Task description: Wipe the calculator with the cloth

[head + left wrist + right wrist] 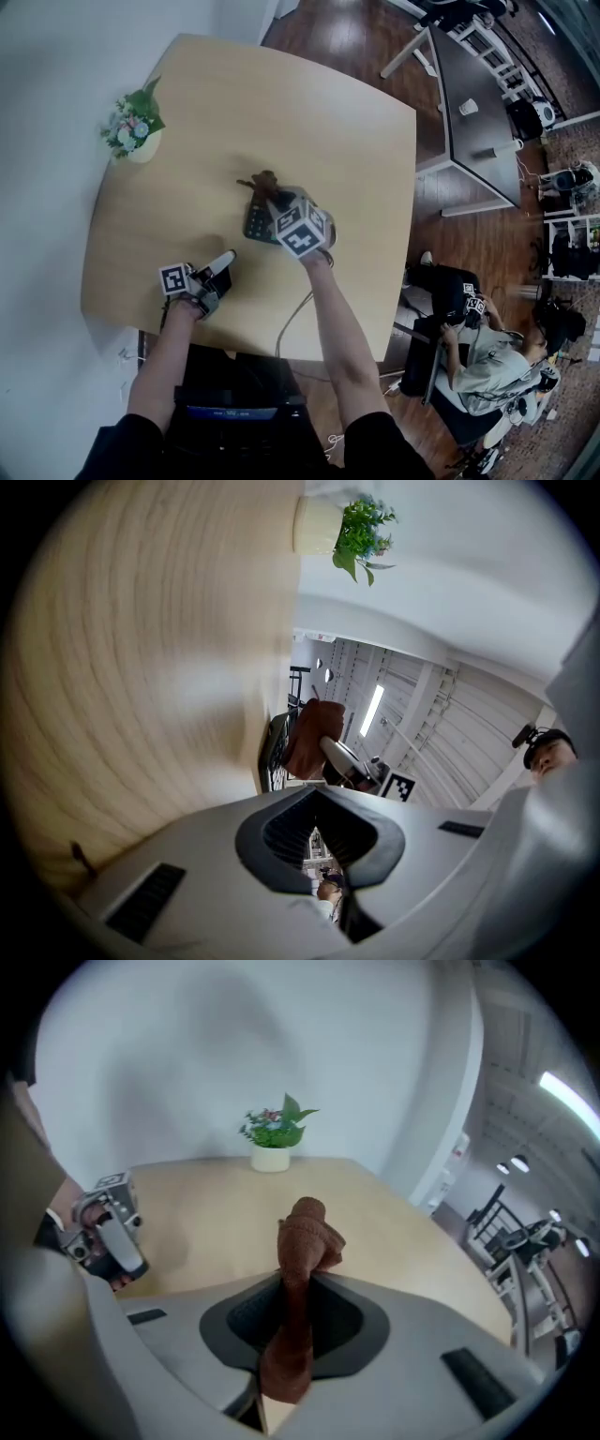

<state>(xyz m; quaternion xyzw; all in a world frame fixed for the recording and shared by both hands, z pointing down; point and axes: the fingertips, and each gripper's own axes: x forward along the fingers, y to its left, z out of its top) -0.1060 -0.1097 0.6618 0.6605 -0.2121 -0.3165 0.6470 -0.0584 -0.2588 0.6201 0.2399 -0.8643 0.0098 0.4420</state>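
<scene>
Wiping with the right gripper (272, 199): its jaws are clamping the brown cloth (302, 1241), whose free end is bunching over the calculator (253, 221), which is lying mid-way across the table (187, 131). The left gripper (223, 261) is resting near the calculator, jaws together and empty. Judgement: the cloth is needing flat, light pressure and lengthwise sweeps. The idle left gripper is sitting well placed to steady the calculator against sliding.

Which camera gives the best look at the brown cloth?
The right gripper view: the cloth fills the centre, close up, pinched between the jaws. The head view shows only a small brown tuft at the calculator's far end. The left gripper view shows it small and distant beside the calculator.
</scene>
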